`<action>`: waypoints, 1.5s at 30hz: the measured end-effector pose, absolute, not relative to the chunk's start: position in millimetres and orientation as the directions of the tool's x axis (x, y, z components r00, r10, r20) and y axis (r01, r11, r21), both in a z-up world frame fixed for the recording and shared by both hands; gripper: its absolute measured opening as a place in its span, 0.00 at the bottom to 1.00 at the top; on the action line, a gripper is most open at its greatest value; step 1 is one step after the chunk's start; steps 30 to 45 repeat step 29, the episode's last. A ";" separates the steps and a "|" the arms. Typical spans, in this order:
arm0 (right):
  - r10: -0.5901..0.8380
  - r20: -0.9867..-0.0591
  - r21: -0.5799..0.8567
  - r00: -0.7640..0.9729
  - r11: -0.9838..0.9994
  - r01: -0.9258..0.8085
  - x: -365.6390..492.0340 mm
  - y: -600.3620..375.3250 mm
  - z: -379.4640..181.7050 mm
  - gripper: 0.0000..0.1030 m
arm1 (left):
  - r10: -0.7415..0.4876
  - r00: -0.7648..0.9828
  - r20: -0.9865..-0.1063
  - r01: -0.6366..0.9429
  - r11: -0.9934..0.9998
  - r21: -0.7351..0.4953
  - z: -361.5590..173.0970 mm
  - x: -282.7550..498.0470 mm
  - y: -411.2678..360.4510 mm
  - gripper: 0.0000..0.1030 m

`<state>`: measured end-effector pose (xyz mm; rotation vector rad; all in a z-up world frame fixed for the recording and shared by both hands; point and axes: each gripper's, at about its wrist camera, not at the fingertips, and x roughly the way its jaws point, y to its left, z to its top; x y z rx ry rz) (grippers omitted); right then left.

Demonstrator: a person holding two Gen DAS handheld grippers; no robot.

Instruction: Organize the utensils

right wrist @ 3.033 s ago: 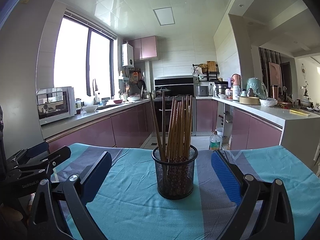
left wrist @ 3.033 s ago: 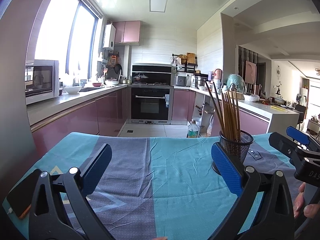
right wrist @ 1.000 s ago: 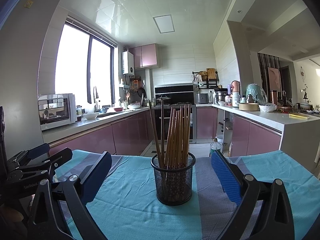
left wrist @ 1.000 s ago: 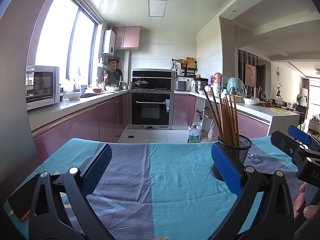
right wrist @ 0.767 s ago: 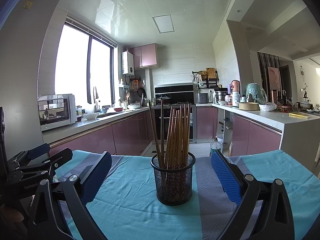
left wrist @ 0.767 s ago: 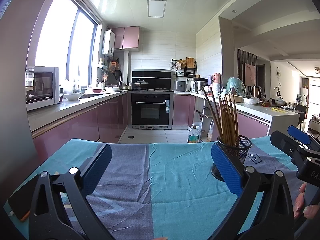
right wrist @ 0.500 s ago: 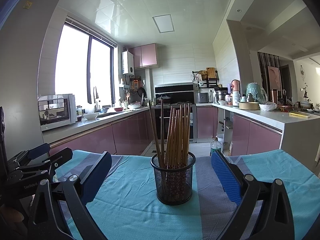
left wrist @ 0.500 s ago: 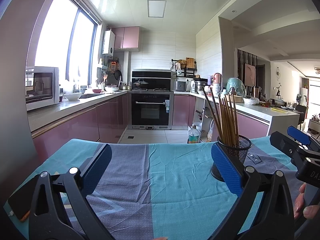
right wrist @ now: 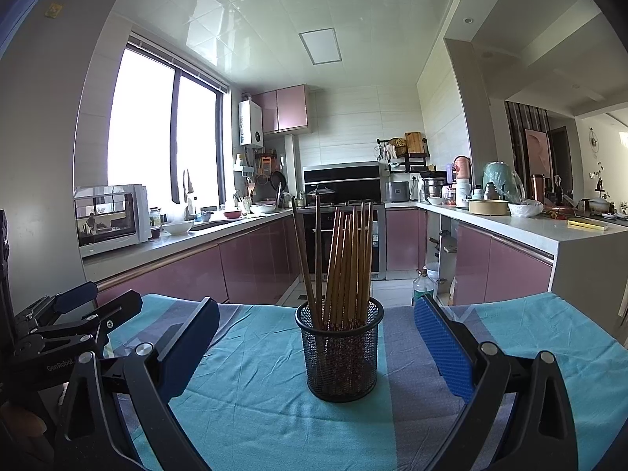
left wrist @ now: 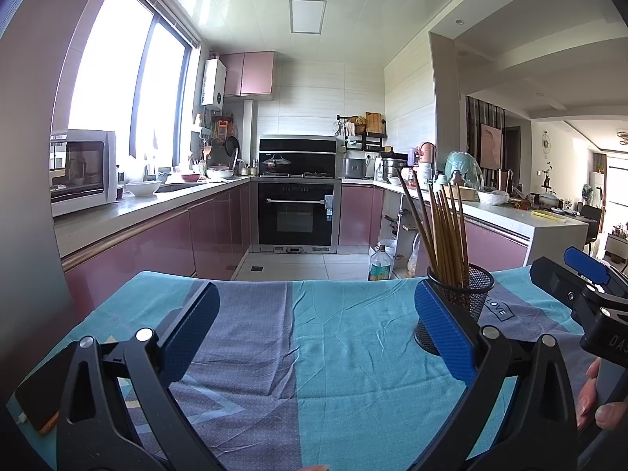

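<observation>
I see the mesh holder of chopsticks standing centred ahead of my right gripper, spread wide and empty (left gripper likewise, holder beside its right finger).

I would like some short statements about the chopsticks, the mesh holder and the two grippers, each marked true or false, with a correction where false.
1. The chopsticks stand inside the black mesh holder. True.
2. The holder lies tipped over on the cloth. False: it stands upright on the blue tablecloth.
3. The right gripper has its jaws wide apart, with the holder ahead between them. True.
4. The left gripper is clamped on a chopstick. False: its jaws are open and hold nothing.
5. Loose chopsticks lie scattered on the cloth. False: none are seen there.
</observation>
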<state>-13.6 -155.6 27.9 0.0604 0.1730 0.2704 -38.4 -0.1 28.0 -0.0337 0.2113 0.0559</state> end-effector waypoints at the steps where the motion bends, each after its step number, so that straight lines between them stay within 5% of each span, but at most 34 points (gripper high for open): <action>1: 0.270 -0.163 0.082 0.949 0.962 -0.260 -13.2 -155.4 27.9 0.93 | 0.052 0.976 -0.210 -0.059 0.998 -0.028 28.4 -38.5 -0.2 0.95; 23: 0.262 -0.180 0.098 0.948 0.964 -0.247 -9.0 -161.5 22.8 0.93 | 0.049 0.971 -0.232 -0.056 0.998 -0.026 23.3 -34.9 -1.8 0.95; 29: 0.096 -0.391 0.063 0.915 0.995 -0.077 32.4 -210.5 10.3 0.93 | 0.083 0.919 -0.386 -0.094 0.996 -0.010 8.6 -6.9 13.9 0.95; 45: 0.096 -0.391 0.063 0.915 0.995 -0.077 32.4 -210.5 10.3 0.93 | 0.083 0.919 -0.386 -0.094 0.996 -0.010 8.6 -6.9 13.9 0.95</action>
